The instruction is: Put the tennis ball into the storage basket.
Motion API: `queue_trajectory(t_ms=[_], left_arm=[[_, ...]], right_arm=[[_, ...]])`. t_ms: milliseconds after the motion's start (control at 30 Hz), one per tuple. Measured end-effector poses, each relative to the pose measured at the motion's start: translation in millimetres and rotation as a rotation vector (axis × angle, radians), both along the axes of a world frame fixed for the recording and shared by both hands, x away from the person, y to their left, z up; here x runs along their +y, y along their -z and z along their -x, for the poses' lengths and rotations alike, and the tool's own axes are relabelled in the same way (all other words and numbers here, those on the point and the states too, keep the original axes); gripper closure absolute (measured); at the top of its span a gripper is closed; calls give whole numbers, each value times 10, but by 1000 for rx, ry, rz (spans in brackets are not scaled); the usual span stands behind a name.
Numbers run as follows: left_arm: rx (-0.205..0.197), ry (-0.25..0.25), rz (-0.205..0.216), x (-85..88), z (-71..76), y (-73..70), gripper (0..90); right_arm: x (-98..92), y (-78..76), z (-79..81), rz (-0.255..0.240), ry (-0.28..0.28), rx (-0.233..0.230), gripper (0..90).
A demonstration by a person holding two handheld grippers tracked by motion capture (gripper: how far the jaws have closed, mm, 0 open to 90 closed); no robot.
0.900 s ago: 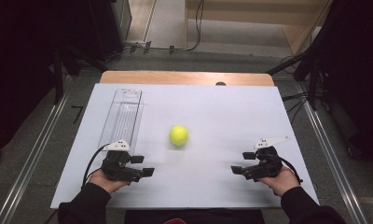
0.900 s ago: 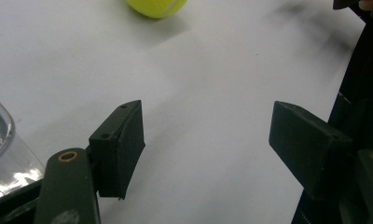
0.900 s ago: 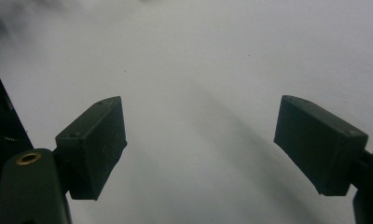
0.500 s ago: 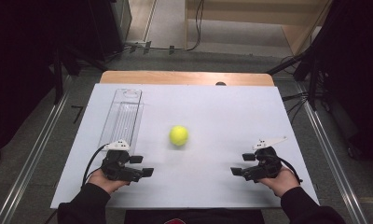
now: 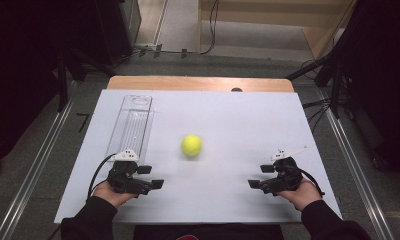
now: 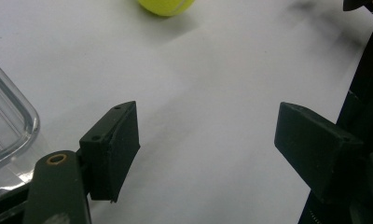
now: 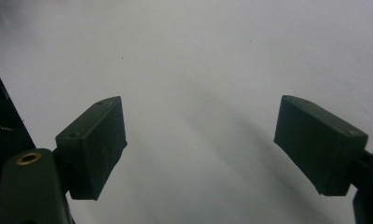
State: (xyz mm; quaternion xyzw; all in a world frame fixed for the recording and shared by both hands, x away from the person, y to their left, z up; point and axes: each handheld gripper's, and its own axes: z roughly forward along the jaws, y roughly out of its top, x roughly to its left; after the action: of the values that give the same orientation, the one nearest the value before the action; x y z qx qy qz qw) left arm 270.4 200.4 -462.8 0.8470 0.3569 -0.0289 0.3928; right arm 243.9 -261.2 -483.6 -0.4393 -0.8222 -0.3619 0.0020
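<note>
High view: lying mid-bench (image 5: pixel 228 107), ball (image 5: pixel 192 145), apart from both grippers. Resting near the front edge, left gripper (image 5: pixel 150 177) and right gripper (image 5: pixel 258 176), pointing inward at each other, ball ahead and between them. Sitting beside the left gripper, clear tray (image 5: pixel 133 125).

Left gripper view: standing spread with nothing between, fingers (image 6: pixel 112 144); peeking in at the top edge well beyond them, ball (image 6: pixel 166 5); showing at the left, tray corner (image 6: pixel 7 121).

Right gripper view: standing spread over bare bench (image 7: pixel 198 56), fingers (image 7: pixel 93 144), pinching nothing.
</note>
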Motion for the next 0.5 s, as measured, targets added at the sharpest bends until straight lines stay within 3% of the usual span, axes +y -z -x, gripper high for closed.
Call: queue_trajectory(t_ms=[500], left_arm=[[-8,7,-22,-3,-7,12,229]], right_arm=[[6,8,-1,-1,-5,-6,146]])
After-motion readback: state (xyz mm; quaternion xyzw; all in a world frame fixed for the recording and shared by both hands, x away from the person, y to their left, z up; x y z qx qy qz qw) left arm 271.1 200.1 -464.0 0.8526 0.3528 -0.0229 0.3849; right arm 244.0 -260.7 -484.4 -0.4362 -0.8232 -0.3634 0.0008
